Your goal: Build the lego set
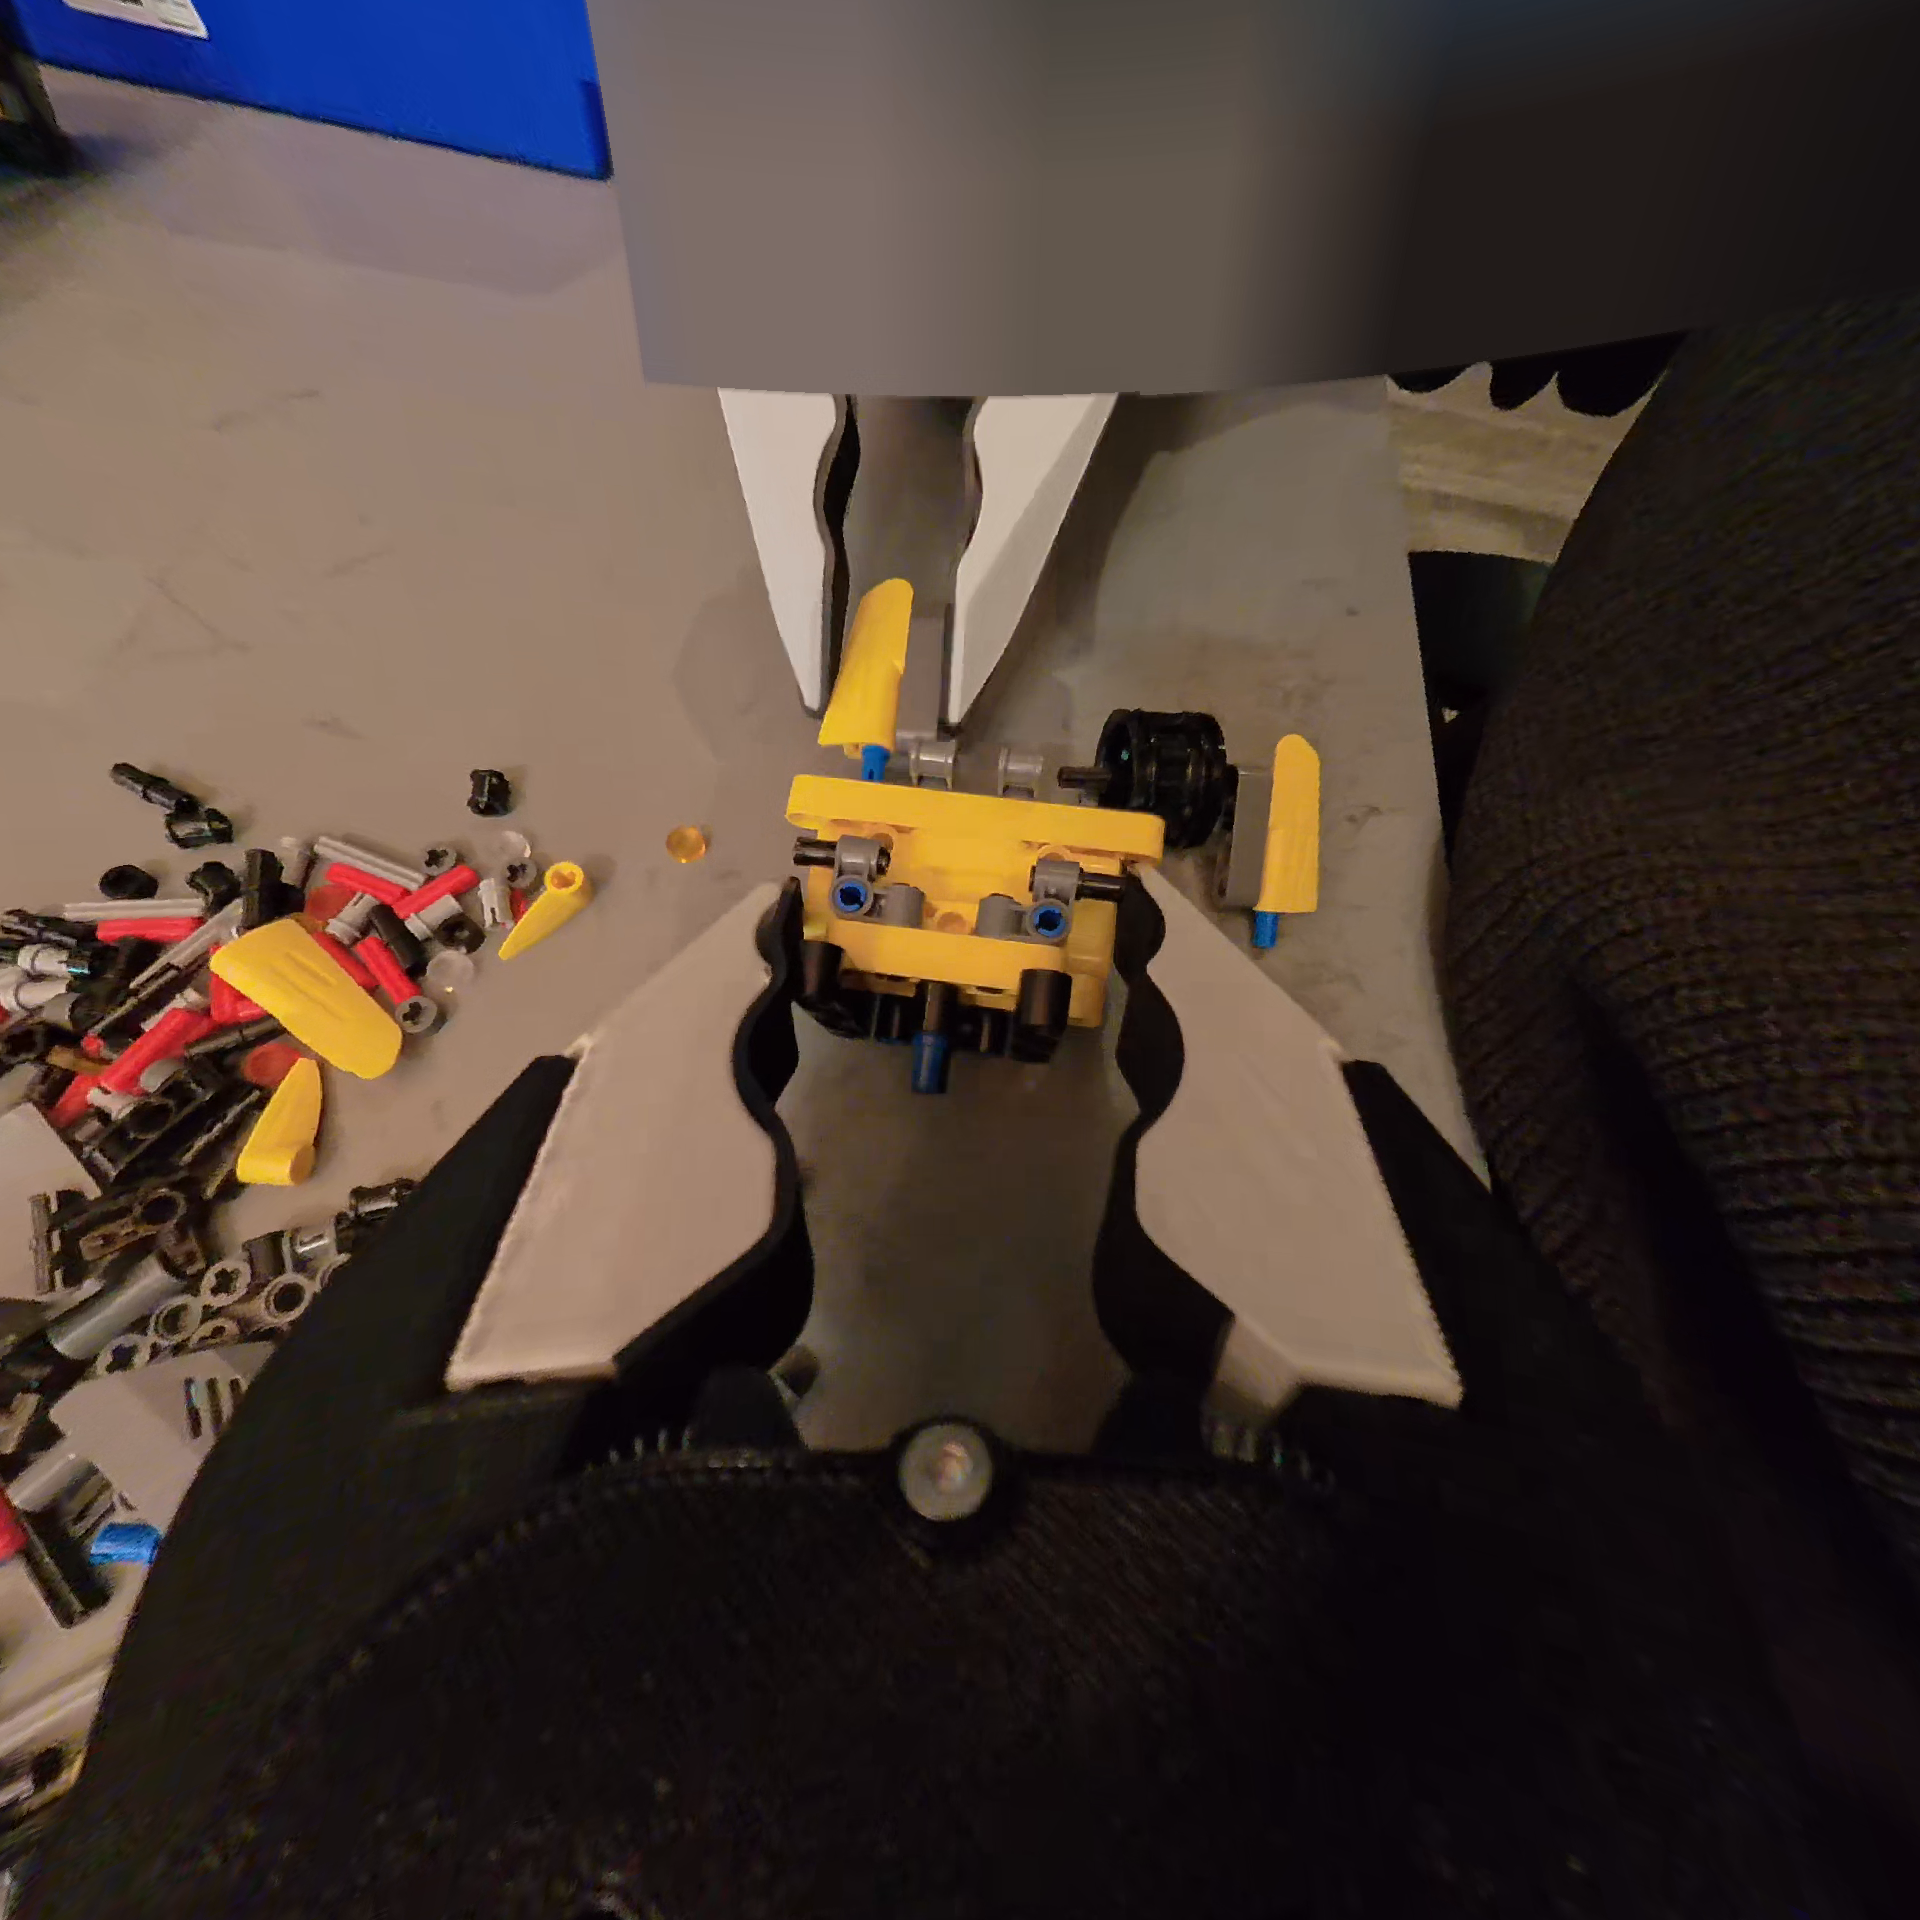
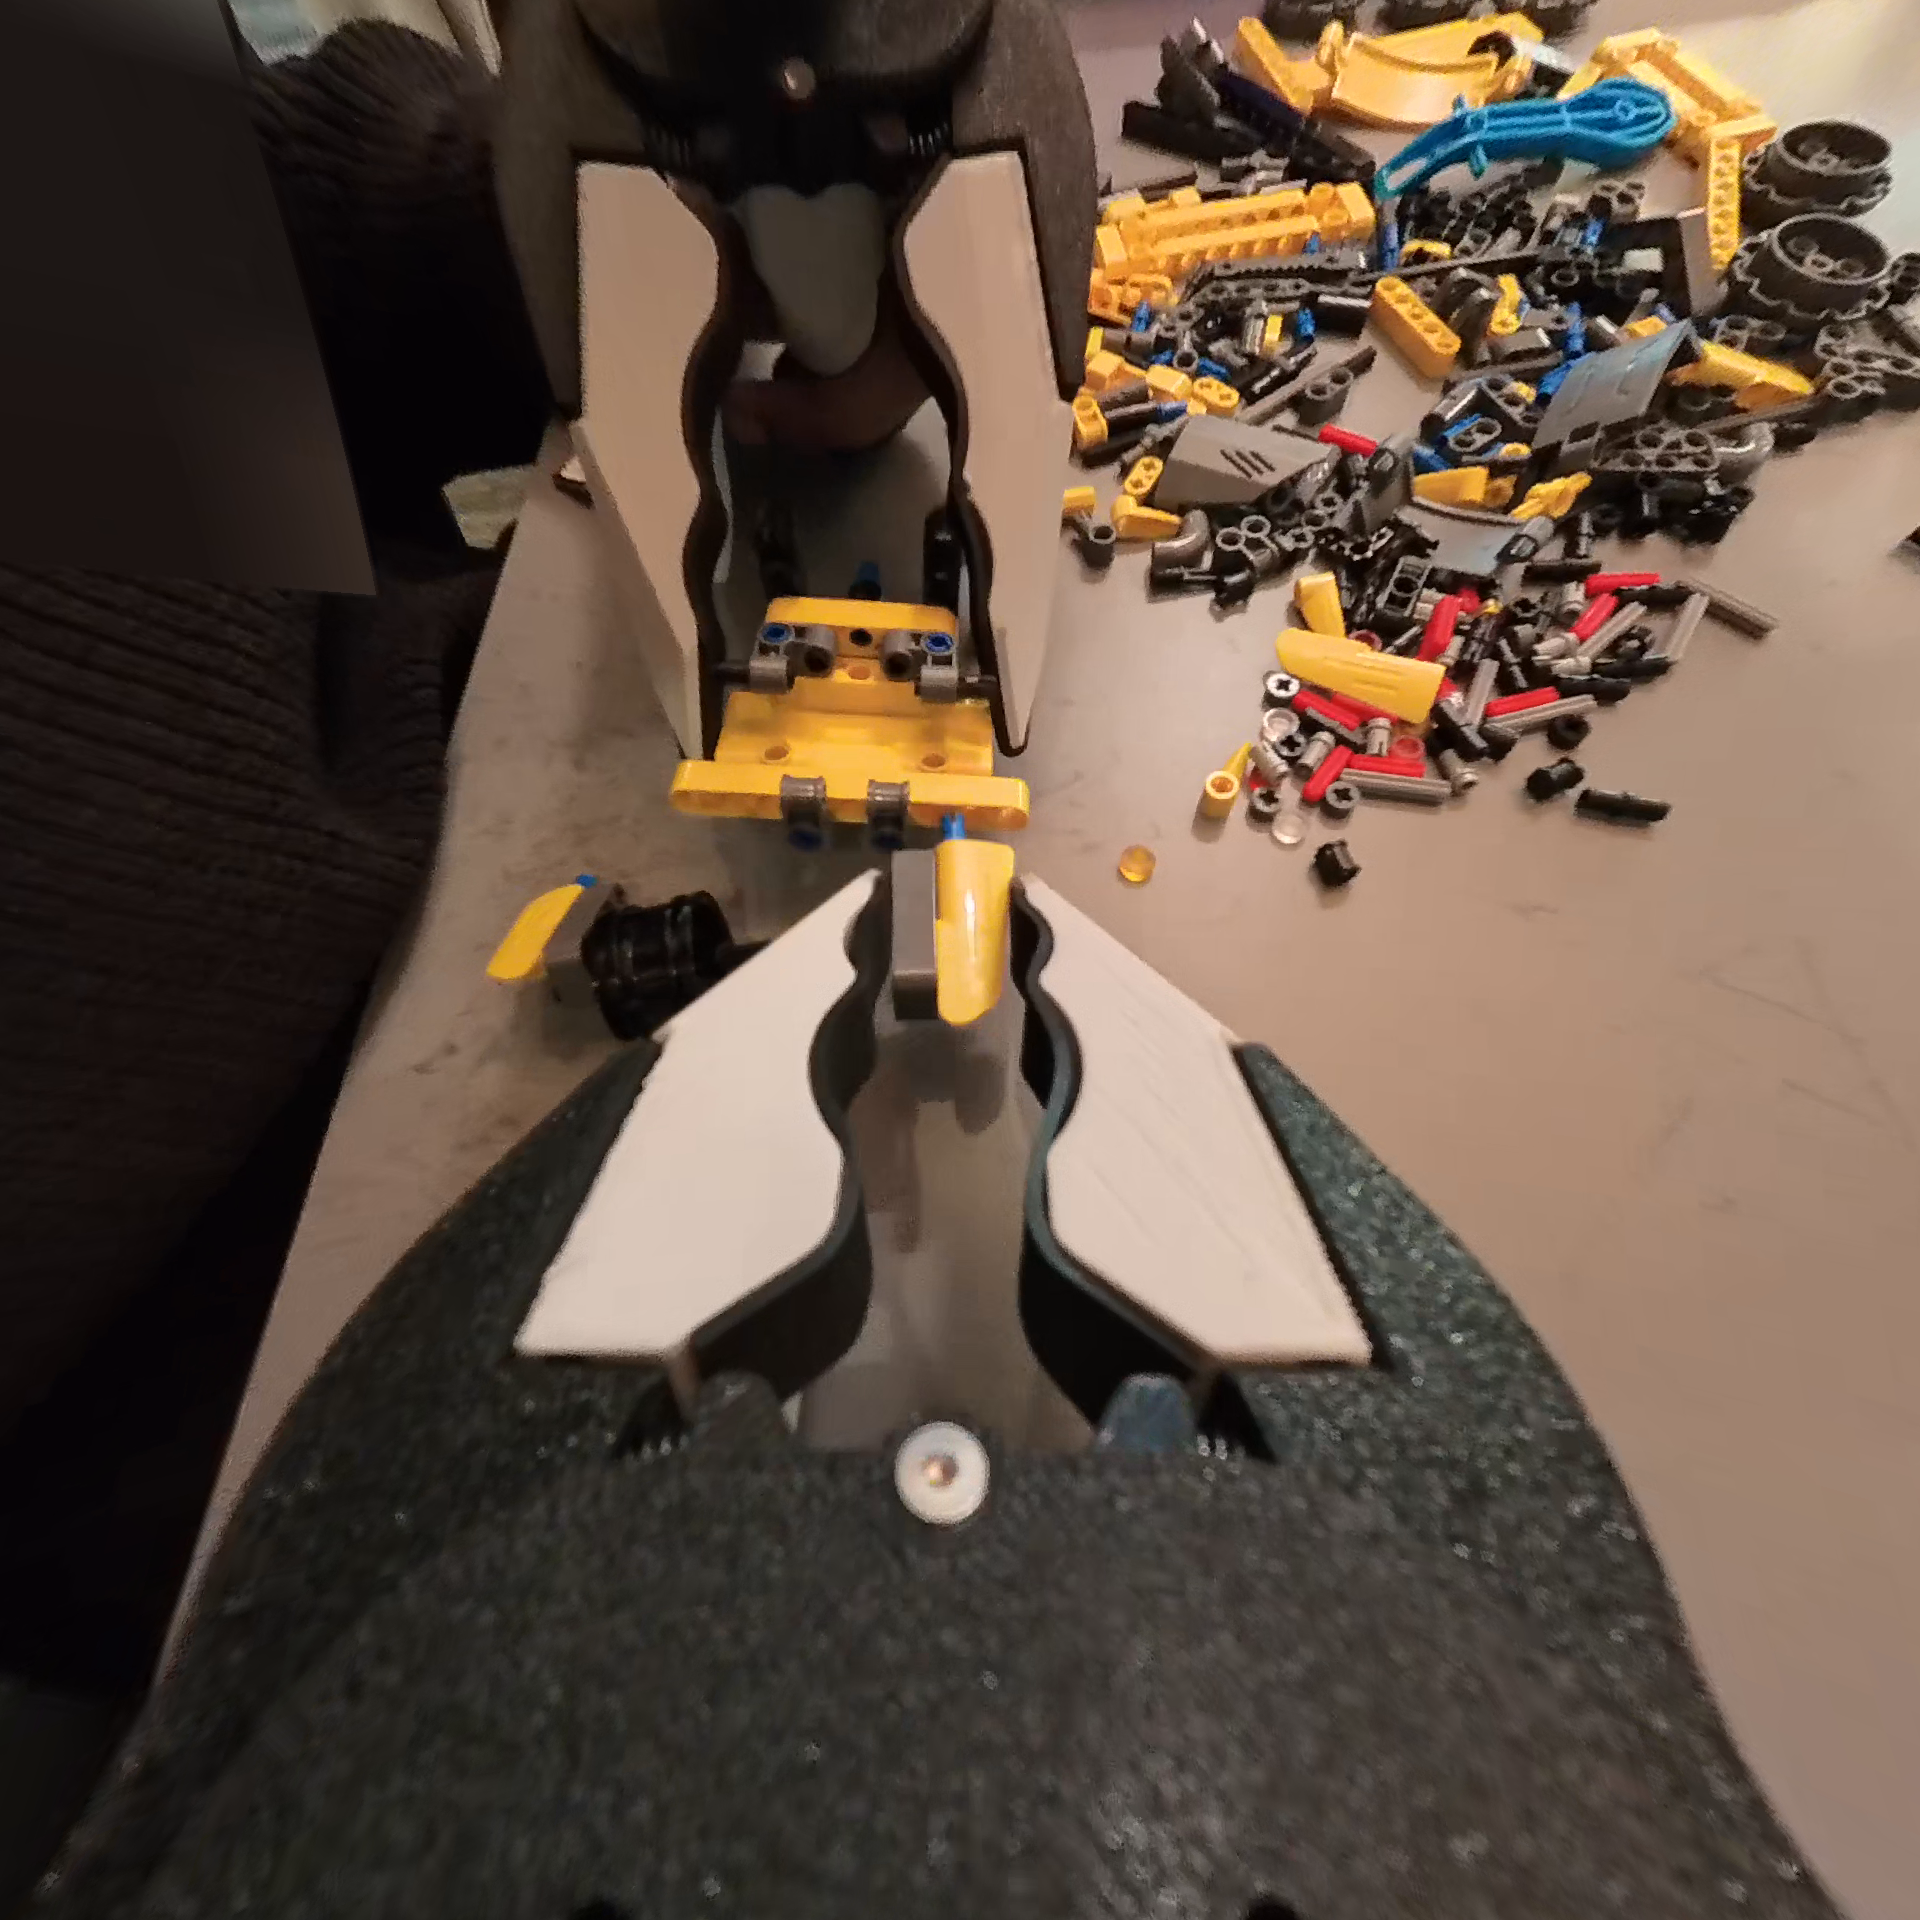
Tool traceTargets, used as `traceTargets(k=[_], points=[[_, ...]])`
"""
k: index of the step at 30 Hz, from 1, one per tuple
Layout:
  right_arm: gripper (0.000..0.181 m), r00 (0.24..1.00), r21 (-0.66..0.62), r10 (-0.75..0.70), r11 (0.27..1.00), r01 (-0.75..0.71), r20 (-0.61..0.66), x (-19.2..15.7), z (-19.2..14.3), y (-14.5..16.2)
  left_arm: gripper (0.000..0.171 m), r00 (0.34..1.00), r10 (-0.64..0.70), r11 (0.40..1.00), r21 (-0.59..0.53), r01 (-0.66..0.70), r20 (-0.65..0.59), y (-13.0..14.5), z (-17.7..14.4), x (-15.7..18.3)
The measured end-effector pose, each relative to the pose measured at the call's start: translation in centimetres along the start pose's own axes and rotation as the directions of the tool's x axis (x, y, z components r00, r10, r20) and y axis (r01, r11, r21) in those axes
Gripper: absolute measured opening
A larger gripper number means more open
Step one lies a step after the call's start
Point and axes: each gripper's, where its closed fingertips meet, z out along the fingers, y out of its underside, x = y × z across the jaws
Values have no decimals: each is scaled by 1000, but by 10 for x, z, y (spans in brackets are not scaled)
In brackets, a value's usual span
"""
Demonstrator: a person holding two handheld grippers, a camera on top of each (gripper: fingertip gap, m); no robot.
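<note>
1. Yellow block assembly (image 1: 971,904) sits centre frame in the left wrist view, on the grey bench (image 1: 416,582). It has grey connectors and blue pins on top, black pins along its lower edge.
2. Left gripper (image 1: 961,899) fingers are clamped on the assembly's two sides, pads touching the black pin ends. Grasping it, not released.
3. Right gripper (image 2: 951,904) fingers are clenched on a small sub-part: grey beam with yellow tapered panel (image 2: 961,930), blue pin at its tip. In the right wrist view that tip is just beside the assembly's long yellow front beam (image 2: 847,795), near its right end. I cannot tell if it is touching or seated.
4. A second sub-part, matching yellow panel plus black wheel hub (image 1: 1164,774), lies on the bench just right of the assembly in the left view, loose.
5. A small orange round stud (image 1: 686,844) lies alone left of the assembly.
6. Farther left in the left view: pile of loose pieces (image 1: 229,997) in red, black, grey and yellow. The right view's upper right shows a larger heap, including a blue lever-shaped tool (image 2: 1527,130).
7. Blue box (image 1: 312,73) at the upper left of the left view.
</note>
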Motion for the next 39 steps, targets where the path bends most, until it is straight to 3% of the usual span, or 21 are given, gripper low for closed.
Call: traceTargets(k=[19,27,31,36,39], points=[[22,1000,18,14,1000,-14,2,-1,-2,-2,56,1000,27,999,45,-27,-11,-8,0,6],[22,999,-122,14,992,-18,-31,2,11,18,56,1000,20,994,-106,-19,8,10,15,2],[22,999,-131,42,990,-45,-28,4,11,19,58,1000,25,992,-126,-23,14,13,16,2],[22,999,-149,40,988,-45,-37,6,13,21,93,998,56,973,-223,-54,1,21,13,6],[22,998,-148,42,988,-47,-40,6,13,21,97,993,116,960,-258,-106,26,13,10,4]])
